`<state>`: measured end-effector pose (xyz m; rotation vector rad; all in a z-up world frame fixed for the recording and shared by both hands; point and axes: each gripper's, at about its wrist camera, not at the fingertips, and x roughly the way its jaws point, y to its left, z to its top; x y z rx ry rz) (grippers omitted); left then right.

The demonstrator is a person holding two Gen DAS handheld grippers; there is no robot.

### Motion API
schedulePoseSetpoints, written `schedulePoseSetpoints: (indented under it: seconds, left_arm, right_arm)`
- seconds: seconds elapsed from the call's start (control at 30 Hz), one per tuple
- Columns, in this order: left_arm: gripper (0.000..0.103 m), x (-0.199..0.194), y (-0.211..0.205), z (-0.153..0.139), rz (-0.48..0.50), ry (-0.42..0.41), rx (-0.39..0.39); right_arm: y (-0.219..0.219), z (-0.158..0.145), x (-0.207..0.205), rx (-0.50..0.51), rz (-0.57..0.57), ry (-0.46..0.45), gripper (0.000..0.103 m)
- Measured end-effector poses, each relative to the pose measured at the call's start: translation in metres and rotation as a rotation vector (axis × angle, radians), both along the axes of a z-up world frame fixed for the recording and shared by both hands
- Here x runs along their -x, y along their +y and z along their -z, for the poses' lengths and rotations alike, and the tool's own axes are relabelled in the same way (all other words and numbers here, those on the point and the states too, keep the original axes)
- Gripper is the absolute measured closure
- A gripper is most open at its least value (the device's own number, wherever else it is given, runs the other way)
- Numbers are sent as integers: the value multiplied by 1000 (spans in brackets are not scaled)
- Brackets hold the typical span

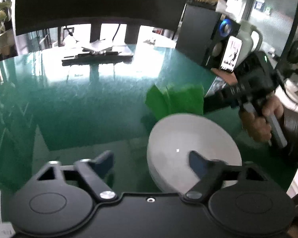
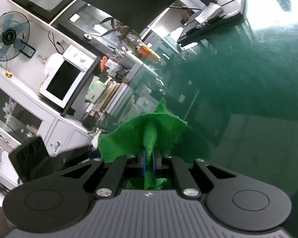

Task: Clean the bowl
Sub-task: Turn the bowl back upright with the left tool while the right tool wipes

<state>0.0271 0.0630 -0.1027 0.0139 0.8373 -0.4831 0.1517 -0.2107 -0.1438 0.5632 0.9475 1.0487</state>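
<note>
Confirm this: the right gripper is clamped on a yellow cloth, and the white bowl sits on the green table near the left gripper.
One thing is wrong: the cloth is green, not yellow. The right wrist view shows the right gripper shut on it. The rest stands: the white bowl sits on the green table near the left gripper.

White bowl (image 1: 192,150) sits on the glossy green table (image 1: 89,103). Left gripper (image 1: 151,158) jaws are wide apart, one finger (image 1: 196,160) over the bowl. Green cloth (image 1: 174,99) just behind it.

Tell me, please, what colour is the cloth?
Bright green; the cloth shows best in the right wrist view.
</note>
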Motion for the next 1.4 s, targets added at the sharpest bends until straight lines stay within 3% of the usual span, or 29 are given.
schedulePoseSetpoints:
  seconds: [0.07,0.13,0.47,0.6,0.8,1.03,1.2,1.4]
  left_arm:
    - [82,0,-3,2,20,7,-13]
    - [84,0,-4,2,29,-3,-35]
    - [72,-25,-4,3,203,-57,-77]
    - [72,-41,3,8,311,-68,-48]
    - [72,-52,11,14,382,-46,20]
    - [70,-58,11,14,361,-1,34]
    - [68,-50,2,10,304,-13,-18]
    - [65,-36,-6,9,188,-45,-22]
  right_arm:
    - [6,-2,-2,-1,-14,-9,95]
    - [12,-4,-2,-2,-36,-21,95]
    - [-14,-7,35,26,25,-37,95]
    - [-20,-6,49,35,98,-24,95]
    - [8,-7,22,75,120,-9,95]
    - [44,-9,-2,35,56,-12,95]
    - [10,-3,19,-83,142,4,95]
    - [-29,-14,46,-37,139,-63,95]
